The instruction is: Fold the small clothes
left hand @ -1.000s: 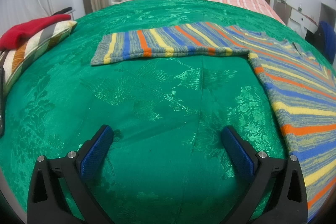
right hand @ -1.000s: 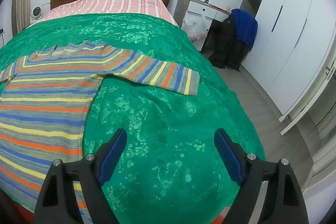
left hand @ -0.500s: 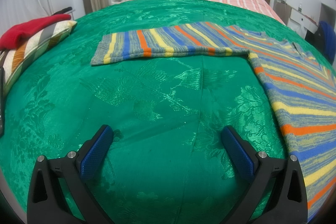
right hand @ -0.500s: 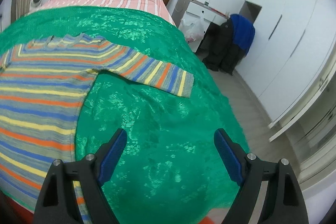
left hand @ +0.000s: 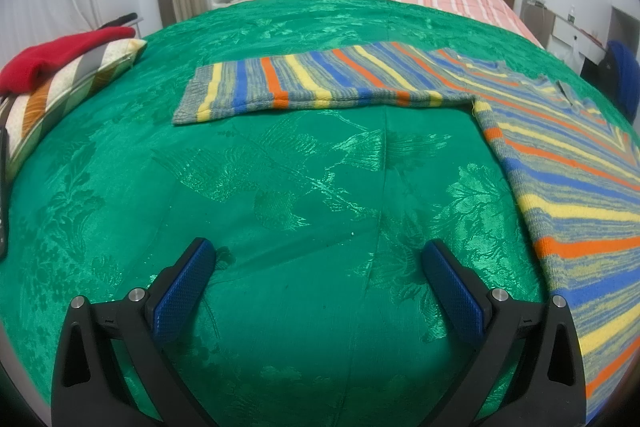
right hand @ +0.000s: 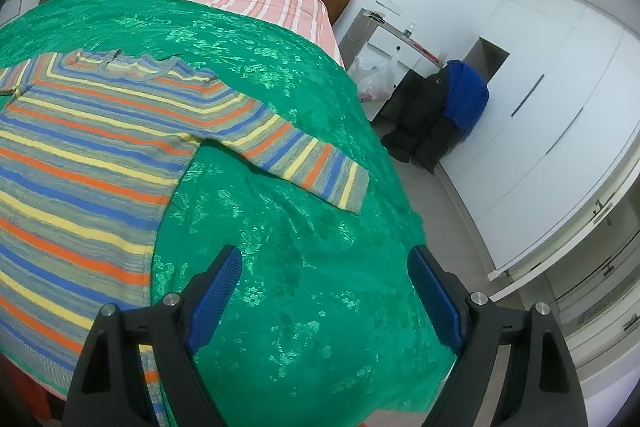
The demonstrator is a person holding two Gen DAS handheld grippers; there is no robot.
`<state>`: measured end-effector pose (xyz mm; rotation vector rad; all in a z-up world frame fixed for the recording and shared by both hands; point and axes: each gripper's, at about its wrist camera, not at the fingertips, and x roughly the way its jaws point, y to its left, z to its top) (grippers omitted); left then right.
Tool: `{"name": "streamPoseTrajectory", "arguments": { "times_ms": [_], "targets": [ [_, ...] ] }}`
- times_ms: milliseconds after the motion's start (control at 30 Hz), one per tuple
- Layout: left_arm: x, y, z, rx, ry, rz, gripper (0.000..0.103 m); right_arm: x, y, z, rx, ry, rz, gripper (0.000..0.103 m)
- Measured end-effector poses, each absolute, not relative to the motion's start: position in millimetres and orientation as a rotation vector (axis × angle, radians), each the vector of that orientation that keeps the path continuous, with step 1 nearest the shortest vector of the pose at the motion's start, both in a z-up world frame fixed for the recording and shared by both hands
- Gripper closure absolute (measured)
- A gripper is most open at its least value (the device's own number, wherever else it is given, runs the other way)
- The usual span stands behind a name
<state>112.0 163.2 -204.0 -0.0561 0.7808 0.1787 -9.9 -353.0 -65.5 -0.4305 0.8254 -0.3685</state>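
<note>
My right view has swung: the whole bed now sits tilted in it, and the striped sweater (right hand: 92, 163) has slid further left and lower than it was a second ago, so I read that as my right hand rolling and drifting sideways, probably lining up on the right sleeve (right hand: 304, 163). The left view is unchanged over the same second. For the task, that means nothing is folded yet; the sweater lies flat and spread on the green bedspread (right hand: 304, 291), both sleeves out to the sides.

The right gripper (right hand: 324, 291) points down at a slant over bare bedspread. Its jaws stand wide apart with nothing between them. The sweater body lies left of the left jaw, its edge just beside that finger, and the right sleeve's cuff is ahead of the jaws, well beyond the tips.

The left gripper (left hand: 320, 275) also slants down over bare bedspread (left hand: 280, 187), jaws released and empty. The sweater body (left hand: 580, 195) lies right of the right jaw, and the left sleeve (left hand: 312, 83) stretches across ahead of both jaws, well apart from them.
</note>
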Motion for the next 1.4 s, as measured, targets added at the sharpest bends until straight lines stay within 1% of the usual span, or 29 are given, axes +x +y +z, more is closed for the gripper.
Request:
{"name": "streamPoseTrajectory", "arguments": {
  "times_ms": [200, 267, 333, 433, 667, 733, 767, 833, 900, 1033, 1167, 1200, 1233, 1267, 1300, 1333, 1400],
  "targets": [
    [112.2, 163.0, -204.0, -0.054, 0.782, 0.180, 0.001, -7.8, -351.2, -66.2, -0.427, 0.826, -0.356, 0.019],
    [112.7, 163.6, -204.0, -0.053, 0.781, 0.180, 0.001, -4.8, -353.3, -68.6, -0.385, 0.826, -0.309, 0.019],
    [112.6, 163.5, -204.0, -0.055, 0.782, 0.179, 0.001, 3.1, -364.4, -75.5, -0.284, 0.850, -0.205, 0.019],
    [112.4, 162.9, -203.7, -0.056, 0.781, 0.179, 0.001, 24.8, -411.3, -87.4, -0.038, 0.874, -0.061, 0.019],
    [112.3, 162.4, -203.8, -0.057, 0.781, 0.179, 0.001, 95.7, -576.6, -113.8, 0.577, 0.842, -0.073, 0.020],
    [112.3, 162.3, -203.9, -0.056, 0.781, 0.179, 0.001, 111.5, -601.5, -124.8, 0.691, 0.846, -0.072, 0.029],
    [112.3, 162.3, -203.9, -0.056, 0.781, 0.179, 0.001, 119.2, -610.0, -131.2, 0.734, 0.852, -0.070, 0.031],
    [112.3, 162.3, -203.9, -0.056, 0.781, 0.179, 0.001, 131.7, -617.3, -139.7, 0.760, 0.874, -0.070, 0.035],
    [112.3, 162.4, -203.9, -0.056, 0.781, 0.179, 0.001, 142.8, -618.1, -145.7, 0.729, 0.900, -0.101, 0.037],
    [112.3, 162.3, -203.9, -0.056, 0.781, 0.179, 0.001, 157.4, -618.1, -161.9, 0.715, 0.943, -0.122, 0.044],
    [112.3, 162.2, -204.0, -0.056, 0.781, 0.179, 0.001, 168.6, -617.6, -176.5, 0.708, 0.953, -0.155, 0.047],
    [112.4, 162.3, -204.0, -0.057, 0.781, 0.179, 0.001, 172.0, -617.0, -179.0, 0.705, 0.958, -0.166, 0.052],
    [112.3, 162.2, -204.0, -0.057, 0.781, 0.179, 0.001, 174.1, -615.6, -180.4, 0.692, 0.968, -0.183, 0.064],
    [112.3, 162.3, -204.0, -0.057, 0.780, 0.179, 0.001, 178.8, -611.8, -181.2, 0.659, 0.994, -0.197, 0.073],
    [112.2, 162.0, -204.0, -0.057, 0.780, 0.178, 0.001, 183.6, -610.6, -182.5, 0.639, 1.010, -0.193, 0.092],
    [112.4, 162.2, -204.0, -0.057, 0.780, 0.179, 0.001, 187.2, -607.8, -182.0, 0.632, 1.025, -0.171, 0.096],
    [112.0, 162.1, -204.1, -0.058, 0.779, 0.179, 0.001, 189.4, -599.5, -167.5, 0.573, 1.007, -0.185, 0.096]
  ]
}}
